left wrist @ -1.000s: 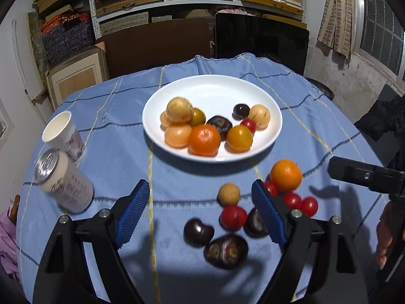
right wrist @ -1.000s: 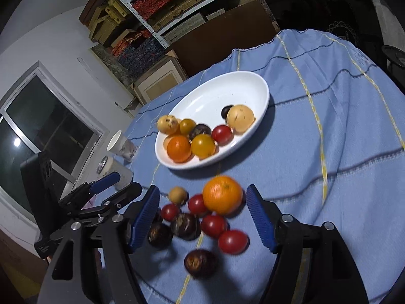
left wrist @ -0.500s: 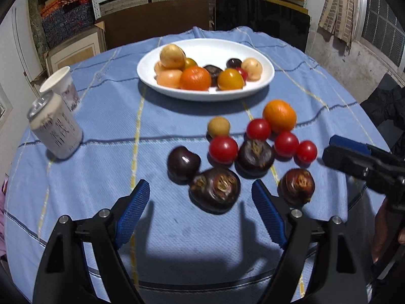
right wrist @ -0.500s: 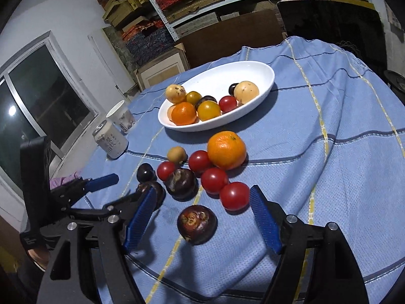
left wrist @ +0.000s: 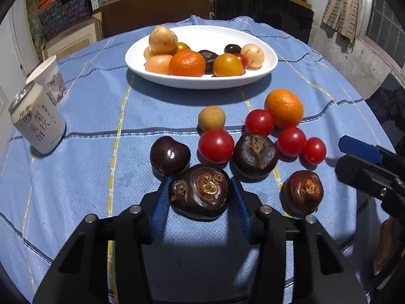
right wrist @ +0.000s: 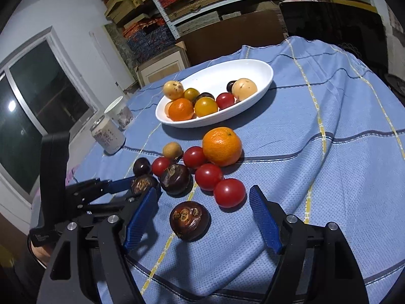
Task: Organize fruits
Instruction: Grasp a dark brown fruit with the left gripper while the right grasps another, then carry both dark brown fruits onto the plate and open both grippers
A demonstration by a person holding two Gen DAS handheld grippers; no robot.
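My left gripper [left wrist: 200, 192] is shut on a large dark brown water chestnut [left wrist: 200, 191] resting on the blue tablecloth; it also shows in the right wrist view [right wrist: 143, 184]. Around it lie a dark cherry [left wrist: 169, 155], two more chestnuts [left wrist: 254, 152] [left wrist: 302, 191], several red tomatoes [left wrist: 216, 145], a small tan fruit [left wrist: 211, 118] and an orange [left wrist: 283, 108]. A white plate [left wrist: 263, 71] behind holds several fruits. My right gripper [right wrist: 203, 217] is open, just behind a chestnut [right wrist: 189, 220] and a tomato [right wrist: 229, 192].
A drink can [left wrist: 36, 124] and a paper cup [left wrist: 48, 78] stand at the left of the table. The round table's edge curves close at the front and right. Shelves, boxes and a dark chair back stand behind the table.
My left gripper has moved down and forward and closed its jaws on the large chestnut. My right gripper has come lower and nearer the loose fruits, still open.
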